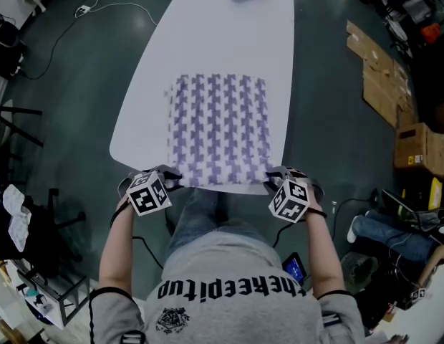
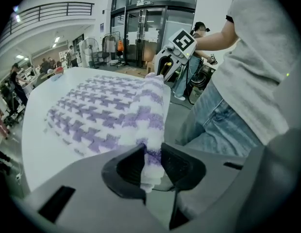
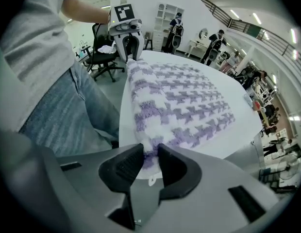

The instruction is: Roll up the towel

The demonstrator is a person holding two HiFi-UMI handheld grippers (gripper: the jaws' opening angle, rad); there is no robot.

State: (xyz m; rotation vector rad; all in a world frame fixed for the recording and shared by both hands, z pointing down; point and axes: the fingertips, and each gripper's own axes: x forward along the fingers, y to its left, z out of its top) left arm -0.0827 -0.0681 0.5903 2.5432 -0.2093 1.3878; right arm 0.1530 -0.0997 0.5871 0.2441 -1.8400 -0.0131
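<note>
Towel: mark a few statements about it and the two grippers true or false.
1. The left gripper is shut on the near edge of the towel. True.
2. The right gripper is open and empty. False: it too is shut on the towel's near edge.
3. The towel is fully rolled up. False: most of it lies flat on the table.
4. The towel is patterned purple and white. True.

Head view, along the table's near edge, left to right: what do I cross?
In order: left gripper → purple-and-white houndstooth fabric towel, clamped at both near corners → right gripper.
</note>
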